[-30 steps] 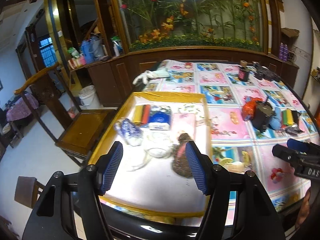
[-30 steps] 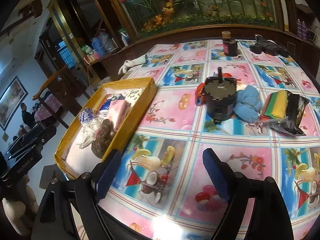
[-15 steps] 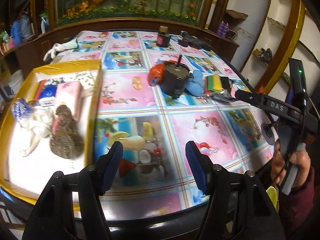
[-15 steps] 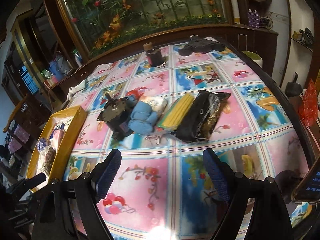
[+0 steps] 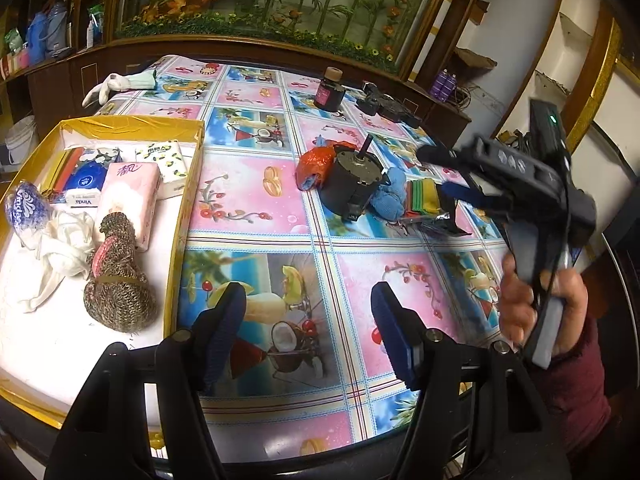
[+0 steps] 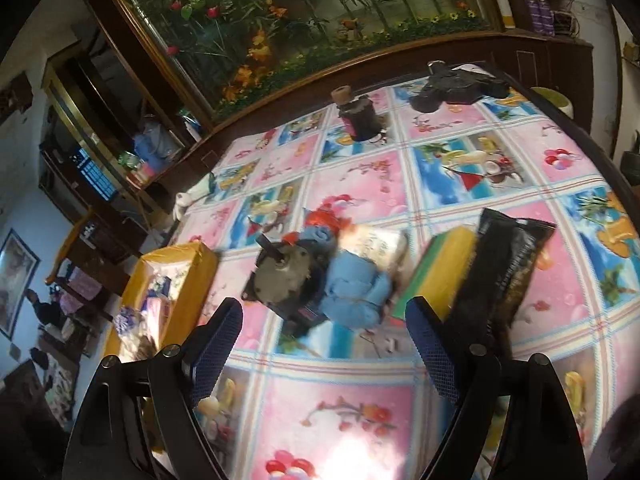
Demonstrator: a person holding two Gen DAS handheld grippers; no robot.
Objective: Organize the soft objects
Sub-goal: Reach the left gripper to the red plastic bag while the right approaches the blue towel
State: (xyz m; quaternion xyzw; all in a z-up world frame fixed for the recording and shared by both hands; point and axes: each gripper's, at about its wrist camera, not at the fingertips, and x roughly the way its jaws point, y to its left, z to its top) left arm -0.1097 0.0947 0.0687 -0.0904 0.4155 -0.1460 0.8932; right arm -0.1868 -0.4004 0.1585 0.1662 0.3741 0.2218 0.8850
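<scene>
While both tools hover over the bench (image 5: 256,208) with its pink-and-blue picture cloth, the black cylindrical motor (image 5: 354,184) serves as landmark. Far left of it, the yellow cardboard tray (image 5: 188,200) holds tissue packs and a brown knitted bundle (image 5: 118,280). Near left of it, the left gripper (image 5: 308,328) has fingers released, empty. Touching its right, a blue soft cloth (image 6: 356,288) lies before the right gripper (image 6: 324,344), fingers spread, empty.
</scene>
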